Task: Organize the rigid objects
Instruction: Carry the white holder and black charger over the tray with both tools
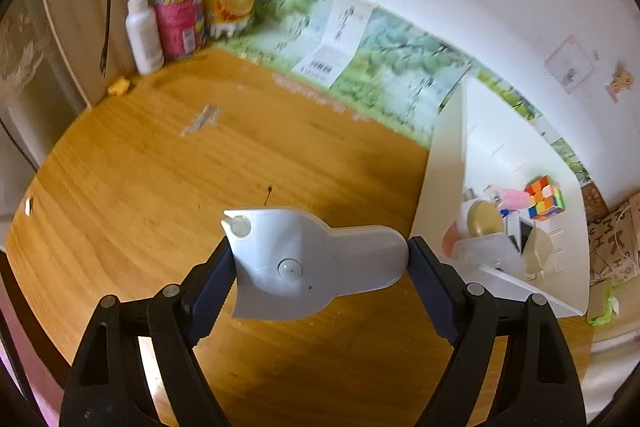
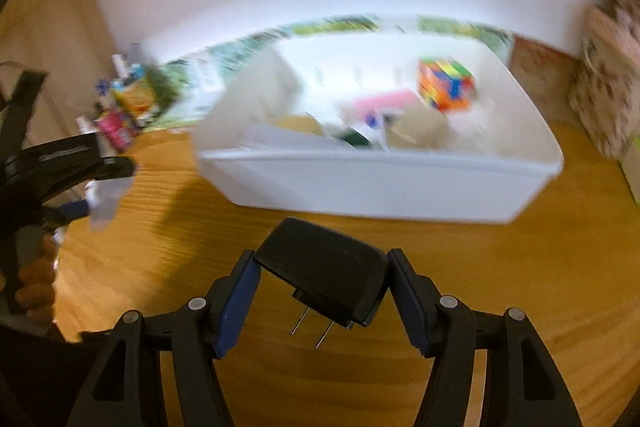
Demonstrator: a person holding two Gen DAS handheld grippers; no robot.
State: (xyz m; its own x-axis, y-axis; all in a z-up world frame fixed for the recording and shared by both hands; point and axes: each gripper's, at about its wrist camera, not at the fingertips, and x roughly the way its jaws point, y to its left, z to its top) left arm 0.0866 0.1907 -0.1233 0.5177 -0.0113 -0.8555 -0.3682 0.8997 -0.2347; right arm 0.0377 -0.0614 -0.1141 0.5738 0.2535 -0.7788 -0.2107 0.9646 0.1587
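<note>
a home desk: wooden tabletop (image 1: 160, 227), wall stickers (image 1: 618, 83), pen holders (image 1: 180, 23).

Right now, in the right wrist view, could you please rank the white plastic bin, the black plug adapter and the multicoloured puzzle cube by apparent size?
1. White plastic bin
2. Black plug adapter, though nearness to the camera enlarges it, held in the right gripper
3. Multicoloured puzzle cube

Left gripper (image 1: 320, 259): black frame, dark blue pads, clamping a pale grey plastic part (image 1: 312, 263). Right gripper (image 2: 320, 291): same colours, clamping a black plug adapter (image 2: 324, 279) with silver prongs. Beneath both: orange-brown wood-grain table (image 1: 200, 167). Ahead of the right gripper: white bin (image 2: 380, 183) containing a multicoloured puzzle cube (image 2: 446, 83).
</note>
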